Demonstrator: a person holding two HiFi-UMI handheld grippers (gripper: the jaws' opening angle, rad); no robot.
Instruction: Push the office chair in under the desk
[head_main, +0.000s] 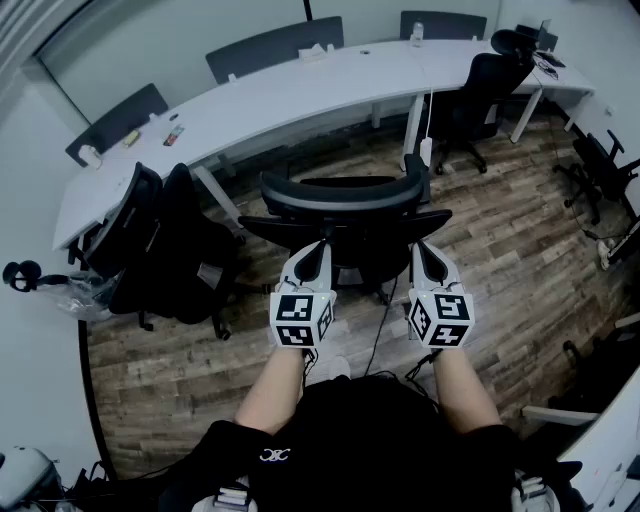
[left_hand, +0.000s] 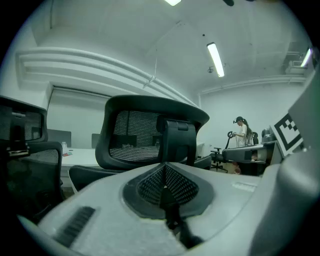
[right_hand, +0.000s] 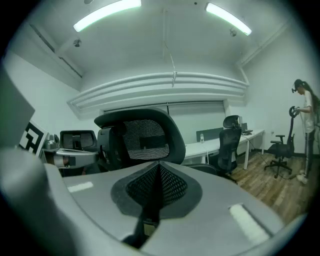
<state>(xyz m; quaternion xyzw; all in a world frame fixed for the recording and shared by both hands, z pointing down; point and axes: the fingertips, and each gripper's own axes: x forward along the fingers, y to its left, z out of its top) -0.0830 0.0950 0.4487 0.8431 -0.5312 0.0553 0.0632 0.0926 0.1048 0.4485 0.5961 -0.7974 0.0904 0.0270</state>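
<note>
both closed — left tongs (head_main: 321, 246), right tongs (head_main: 419, 248) — behind office chair (head_main: 345, 196).

You are in an open-plan office. A long, curved white tabletop (head_main: 300, 90) runs along the wall, with grey divider panels (head_main: 275, 45) on its far side. A black mesh office chair (head_main: 345, 200) stands before you, with more chairs (head_main: 150, 245) nearby on the wood-look floor (head_main: 520, 220). Strip lights (right_hand: 105, 12) cross the white ceiling.

Person wearing a black short-sleeved top, white left gripper (head_main: 320, 246) and white right gripper (head_main: 421, 247) each carrying a black-and-white square-marker cube
</note>
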